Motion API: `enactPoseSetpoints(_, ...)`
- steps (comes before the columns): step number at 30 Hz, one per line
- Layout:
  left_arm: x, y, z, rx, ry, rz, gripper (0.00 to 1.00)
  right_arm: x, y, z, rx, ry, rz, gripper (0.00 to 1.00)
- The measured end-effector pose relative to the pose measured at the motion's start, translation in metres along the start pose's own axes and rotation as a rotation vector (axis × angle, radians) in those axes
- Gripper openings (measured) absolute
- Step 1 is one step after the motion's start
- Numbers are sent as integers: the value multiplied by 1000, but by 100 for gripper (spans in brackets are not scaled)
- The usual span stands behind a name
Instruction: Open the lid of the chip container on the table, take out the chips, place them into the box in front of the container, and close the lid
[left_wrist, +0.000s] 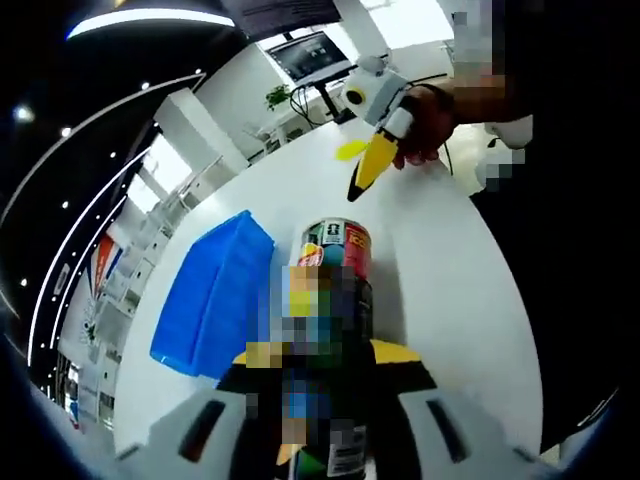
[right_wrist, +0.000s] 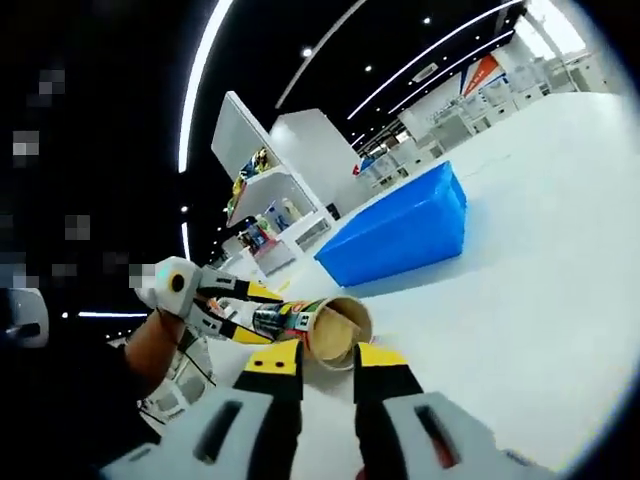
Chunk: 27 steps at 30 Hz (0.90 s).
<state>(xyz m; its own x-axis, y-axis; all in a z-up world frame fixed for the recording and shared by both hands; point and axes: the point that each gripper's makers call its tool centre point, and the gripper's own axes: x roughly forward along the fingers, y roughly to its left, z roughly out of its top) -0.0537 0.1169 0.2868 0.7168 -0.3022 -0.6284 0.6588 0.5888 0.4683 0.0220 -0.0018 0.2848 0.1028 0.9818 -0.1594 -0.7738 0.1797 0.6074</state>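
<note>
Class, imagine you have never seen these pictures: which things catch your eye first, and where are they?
The chip container lies on the white table, clamped in the left hand-held gripper, its open mouth facing the right hand-held gripper. Beside it sits a bright blue box.

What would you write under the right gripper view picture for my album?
Left gripper holds the open chip can on the white table by the blue box.

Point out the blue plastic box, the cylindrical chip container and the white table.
Blue plastic box (right_wrist: 400, 235): right gripper view, on its long side wall.
Cylindrical chip container (right_wrist: 335, 330): right gripper view, at its open mouth.
White table (left_wrist: 450, 290): left gripper view, on bare tabletop right of the container.
</note>
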Motion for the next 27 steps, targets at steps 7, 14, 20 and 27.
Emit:
enactPoseSetpoints(7,-3,-7,2,45,-6,15,30,22,1,-4,-37,63,2,12)
enactPoseSetpoints(14,-15,-24,9,9,-72,32,29,28,4,-13,16,87,12,10)
enactPoseSetpoints(20,-19,-34,11,4,-88,31,29,34,1,-16,228,100,44,8)
enactPoseSetpoints(27,-17,-46,16,14,-99,-10,29,44,-1,-21,368,187,59,8)
